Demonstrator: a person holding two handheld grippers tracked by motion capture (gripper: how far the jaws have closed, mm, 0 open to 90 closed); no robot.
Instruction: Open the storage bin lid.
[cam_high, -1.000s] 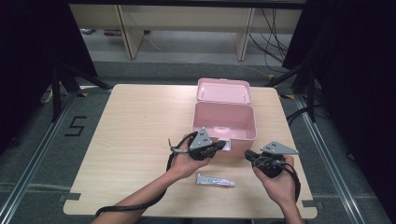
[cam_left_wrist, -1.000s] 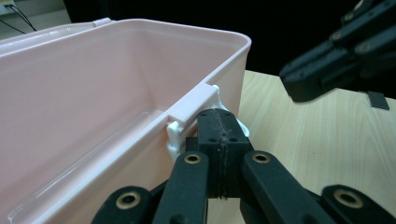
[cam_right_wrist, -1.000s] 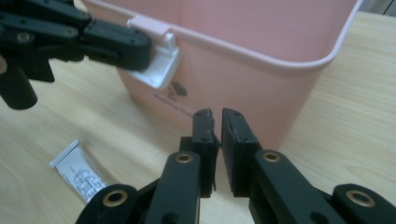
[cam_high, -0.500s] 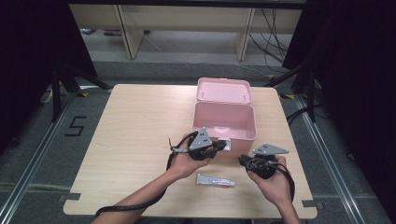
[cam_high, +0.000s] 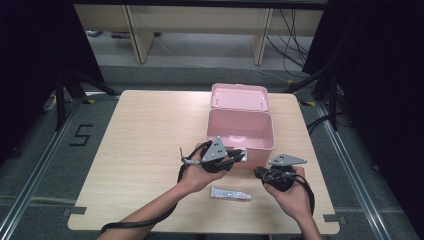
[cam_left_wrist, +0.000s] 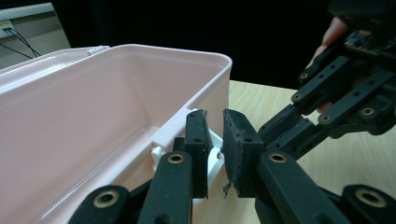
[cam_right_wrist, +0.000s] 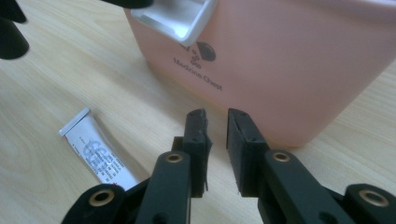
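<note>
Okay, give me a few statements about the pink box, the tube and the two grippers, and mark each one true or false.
1. The pink box stands open. True.
2. The white tube lies inside the box. False: it lies on the table, in front of the box.
3. The left gripper is at the box's white latch. True.
4. The right gripper is shut on the tube. False: its jaws stand slightly apart with nothing between them; the tube lies beside them.
5. The box's lid is shut. False: it is laid back behind the box.
</note>
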